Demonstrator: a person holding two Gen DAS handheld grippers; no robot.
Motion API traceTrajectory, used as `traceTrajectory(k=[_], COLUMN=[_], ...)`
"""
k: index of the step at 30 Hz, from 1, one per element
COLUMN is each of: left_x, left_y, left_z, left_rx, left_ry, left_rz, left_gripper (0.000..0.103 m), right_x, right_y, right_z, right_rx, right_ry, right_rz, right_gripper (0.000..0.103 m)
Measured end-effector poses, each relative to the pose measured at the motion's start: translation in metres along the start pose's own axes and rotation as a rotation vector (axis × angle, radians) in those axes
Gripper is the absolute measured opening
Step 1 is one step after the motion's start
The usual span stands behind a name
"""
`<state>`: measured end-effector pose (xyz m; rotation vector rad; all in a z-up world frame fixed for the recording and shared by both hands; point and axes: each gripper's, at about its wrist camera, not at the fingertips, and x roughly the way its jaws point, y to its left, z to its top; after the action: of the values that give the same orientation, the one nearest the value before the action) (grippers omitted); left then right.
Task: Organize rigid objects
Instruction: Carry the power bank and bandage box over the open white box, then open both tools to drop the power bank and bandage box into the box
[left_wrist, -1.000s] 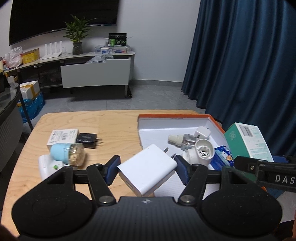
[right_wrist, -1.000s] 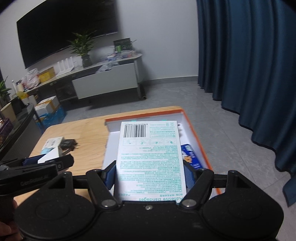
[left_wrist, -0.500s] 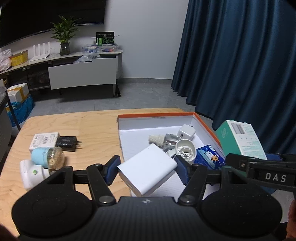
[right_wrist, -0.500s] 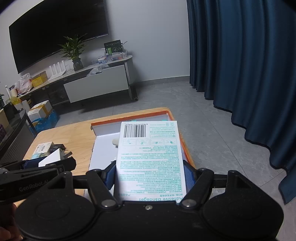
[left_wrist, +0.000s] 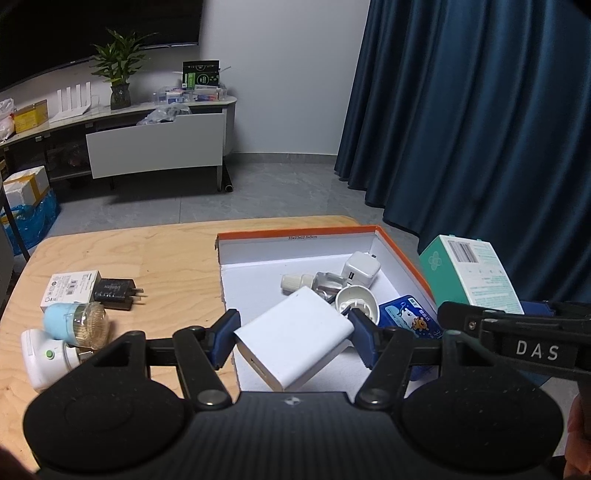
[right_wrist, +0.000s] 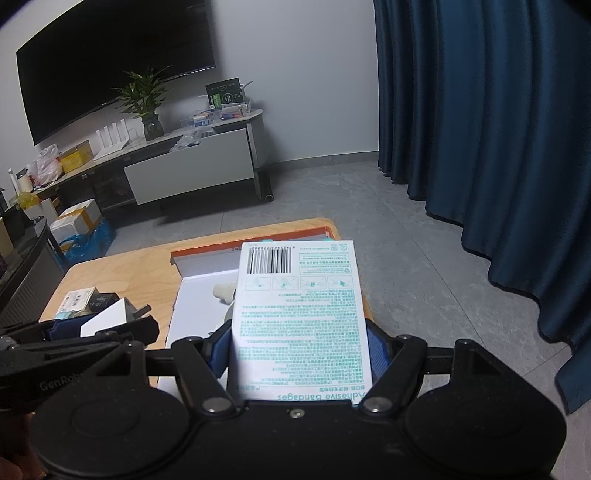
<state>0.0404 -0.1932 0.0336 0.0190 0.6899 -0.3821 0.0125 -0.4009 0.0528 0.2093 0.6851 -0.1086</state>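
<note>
My left gripper (left_wrist: 293, 334) is shut on a white power adapter (left_wrist: 293, 338) and holds it above the near left part of the orange-rimmed white box (left_wrist: 295, 233). My right gripper (right_wrist: 299, 354) is shut on a white and green bandage box (right_wrist: 300, 317), held over the right side of the orange-rimmed box (right_wrist: 207, 253). The bandage box also shows in the left wrist view (left_wrist: 471, 275). In the box lie a white charger cube (left_wrist: 361, 268), a clear bottle (left_wrist: 312, 282), a round white piece (left_wrist: 356, 301) and a blue packet (left_wrist: 410, 315).
On the wooden table (left_wrist: 166, 258) left of the box lie a small white carton (left_wrist: 70, 290), a black plug adapter (left_wrist: 114, 294), a blue-capped toothpick jar (left_wrist: 75, 325) and a white plug-in device (left_wrist: 42, 356). Blue curtains (left_wrist: 480, 129) hang to the right.
Both grippers have shifted relative to the table with their loads still gripped; the orange-rimmed box now sits further left in the right wrist view.
</note>
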Motion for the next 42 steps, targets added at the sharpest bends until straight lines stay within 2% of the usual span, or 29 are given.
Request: traceTrajectory(k=[18, 30, 33, 36, 42], left_x=[0.019, 0.046, 0.053, 0.059, 0.074], left_y=[0.002, 0.004, 0.005, 0.007, 0.006], left_z=[0.016, 0.031, 0.036, 0.039, 0.044], left_rx=[-0.013, -0.016, -0.026, -0.037, -0.036], left_ry=[0.012, 0.037, 0.045, 0.053, 0.072], left_rz=[0.004, 0.004, 0.004, 0.004, -0.004], left_gripper=[0.065, 0.065, 0.065, 0.065, 0.065], right_x=[0.031, 0.066, 0.075, 0.082, 0.066], right_y=[0.005, 0.004, 0.004, 0.000, -0.014], right_z=[0.018, 0.032, 0.038, 0.041, 0.033], right_rx=[-0.031, -0.042, -0.061, -0.056, -0.005], right_ry=[0.022, 0.057, 0.025, 0.014, -0.020], right_rz=[0.011, 0.002, 0.021, 0.005, -0.006], right_gripper=[0.084, 0.084, 0.085, 0.087, 0.087])
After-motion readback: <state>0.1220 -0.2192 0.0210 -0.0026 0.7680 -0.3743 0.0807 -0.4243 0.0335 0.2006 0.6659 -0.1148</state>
